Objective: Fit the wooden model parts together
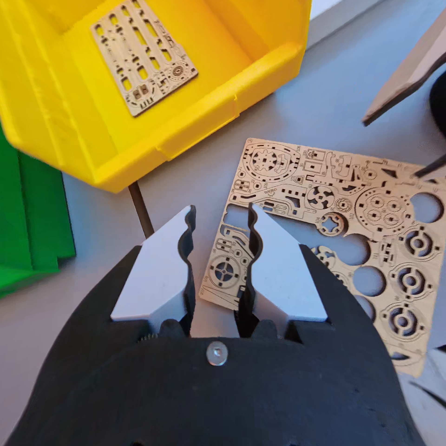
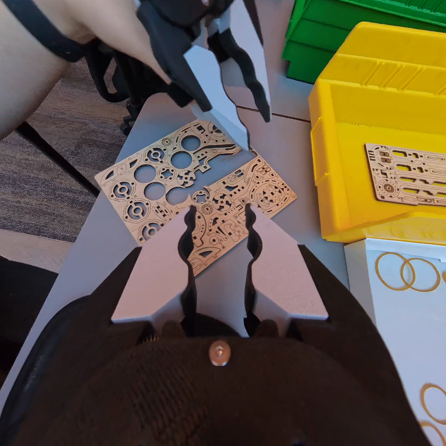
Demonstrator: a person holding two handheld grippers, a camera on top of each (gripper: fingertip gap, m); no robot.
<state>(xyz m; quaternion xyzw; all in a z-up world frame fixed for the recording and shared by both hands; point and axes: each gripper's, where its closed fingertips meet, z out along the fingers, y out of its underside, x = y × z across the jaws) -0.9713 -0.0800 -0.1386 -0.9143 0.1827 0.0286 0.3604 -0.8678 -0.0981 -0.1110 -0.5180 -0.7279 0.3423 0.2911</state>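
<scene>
A flat laser-cut wooden sheet (image 1: 337,229) lies on the grey table, with several round holes and a long slot where parts are gone. It also shows in the right wrist view (image 2: 169,183). My left gripper (image 1: 222,207) is open and empty, its right finger over the sheet's left edge; in the right wrist view it (image 2: 257,131) hangs over the sheet's far corner. My right gripper (image 2: 220,207) is open and empty above the sheet's near edge. A smaller wooden sheet (image 1: 144,62) lies inside the yellow bin (image 1: 193,135).
The yellow bin (image 2: 337,144) stands right of the sheet, with green bins (image 2: 337,36) behind it. A white sheet with yellow rubber bands (image 2: 395,274) lies at the right. A brown board (image 1: 410,60) leans nearby. A person's arm (image 2: 36,72) and a chair base (image 2: 120,96) are at the left.
</scene>
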